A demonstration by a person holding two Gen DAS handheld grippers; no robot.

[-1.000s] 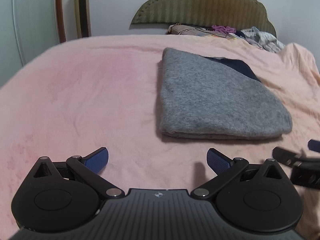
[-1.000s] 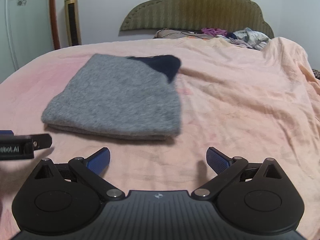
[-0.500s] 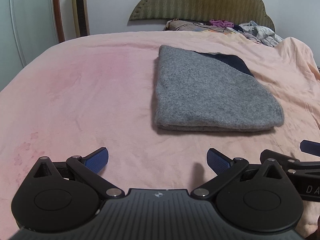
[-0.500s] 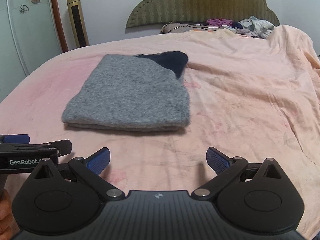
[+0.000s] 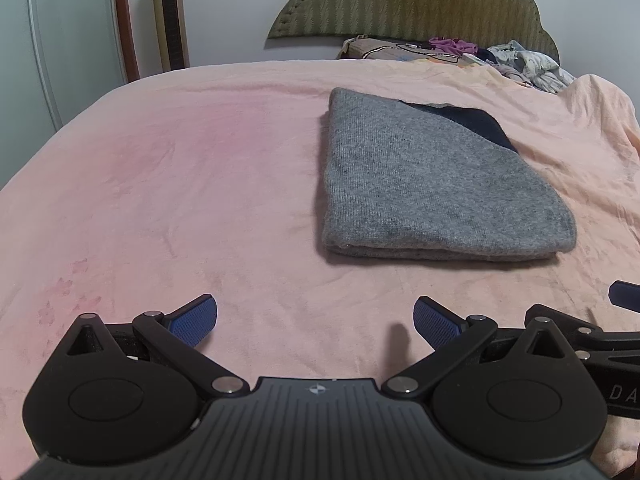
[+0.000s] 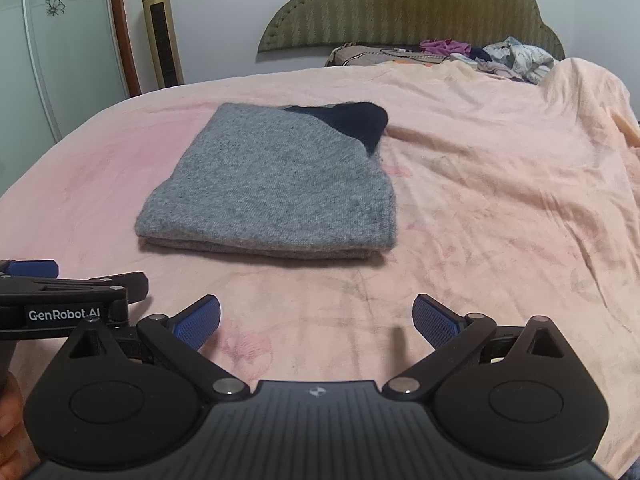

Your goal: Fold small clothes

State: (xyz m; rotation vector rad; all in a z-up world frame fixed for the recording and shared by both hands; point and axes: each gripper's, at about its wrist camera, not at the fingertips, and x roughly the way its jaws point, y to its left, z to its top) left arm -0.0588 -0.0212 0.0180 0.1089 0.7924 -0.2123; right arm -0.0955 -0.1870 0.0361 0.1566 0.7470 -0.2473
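Leftmost in the left wrist view, a white wardrobe door with flower decals [image 5: 60,40] stands beside a red-brown wooden frame [image 5: 125,20] and a tall gold tower fan [image 5: 170,14] against the pale wall. Next comes the wide pink plush bedspread [image 5: 168,184], which covers the bed and carries faint flower prints near its front left edge. Low in that view the left gripper [image 5: 315,322] hovers just above the spread with its blue-padded fingers [image 5: 194,320] spread wide and nothing between them. Further right, the folded grey knitted garment [image 5: 420,184] lies flat on the bedspread, well apart from both tools, with a dark navy cloth [image 5: 476,122] showing from under its far right corner. Behind it rises the scalloped olive padded headboard [image 5: 408,0], and a heap of loose mixed clothes [image 5: 516,62] sits against it toward the right. From the right wrist view the same grey garment [image 6: 276,184] appears left of centre, and the right gripper [image 6: 316,320] is held low over the peach, wrinkled side of the spread, its jaws likewise wide apart and empty. Its neighbour, labelled GenRobot AI, reaches in at the left edge there.
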